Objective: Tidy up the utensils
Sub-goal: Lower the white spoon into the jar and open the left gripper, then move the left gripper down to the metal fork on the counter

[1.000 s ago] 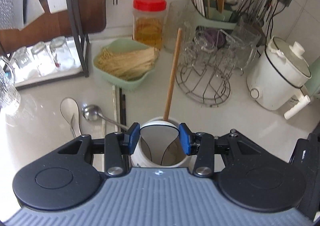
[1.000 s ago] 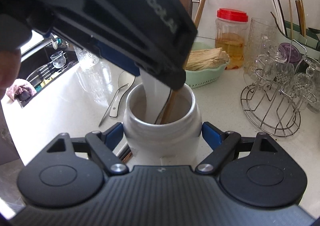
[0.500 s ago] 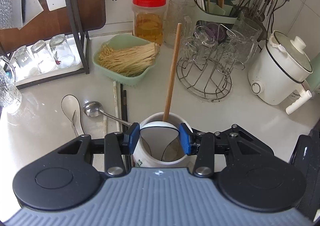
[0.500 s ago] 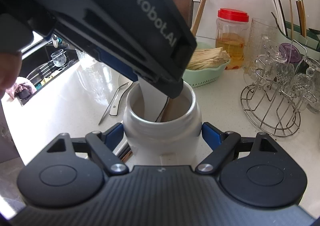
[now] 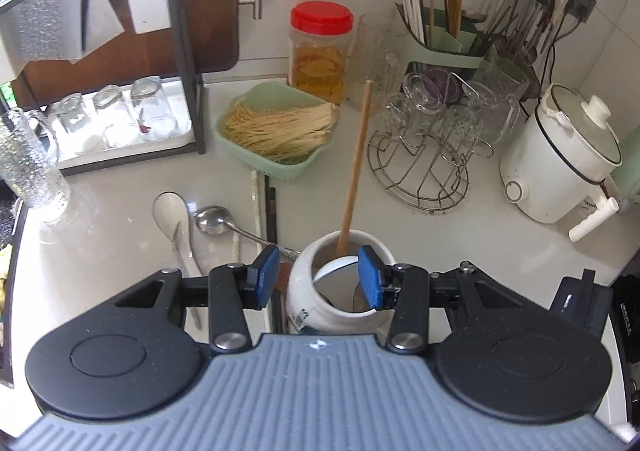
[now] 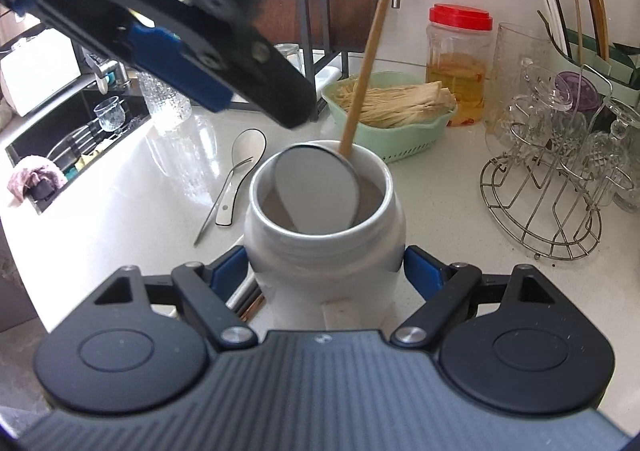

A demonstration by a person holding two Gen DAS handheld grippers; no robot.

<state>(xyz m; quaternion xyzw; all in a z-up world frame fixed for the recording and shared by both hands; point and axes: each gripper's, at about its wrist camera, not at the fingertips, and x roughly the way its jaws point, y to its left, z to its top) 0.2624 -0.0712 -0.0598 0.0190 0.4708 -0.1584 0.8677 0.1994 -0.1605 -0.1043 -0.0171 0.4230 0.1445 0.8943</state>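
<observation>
Holding the white ceramic jar [image 6: 324,251] w/ the right gripper [image 6: 326,275]: blue pads pressed on both flanks of its belly, jar standing on the white countertop [image 6: 440,211] near the front edge. Jar looks heavy, glazed, slick, chip-prone; the belly grip is the sane spot, rim too smooth.

Inside: ladle w/ wooden handle [image 6: 368,51] leaning toward the back wall, plus a flat steel spoon bowl [image 6: 316,195] sticking up bowl-end first. Both stiff, light, will rattle and slide on the glaze.

Left gripper [image 5: 318,275] hangs above the jar mouth, tongs released, nothing between the pads; in right wrist view it's a dark blur top left.

Loose utensils left of the jar: white ceramic spoon [image 5: 170,211] (fragile), steel ladle spoon [image 5: 214,219], chopsticks [image 5: 272,211]. Take by mid-handle; thin and flat on the counter, hard to pinch.

Beyond: green basket [image 5: 276,167] of dried noodles, red-lid jar [image 5: 320,51], wire glass rack [image 5: 420,171].

Hidden: jar base, utensil ends inside the jar, chopstick near ends under the gripper body. Can't tell the chopstick count.
</observation>
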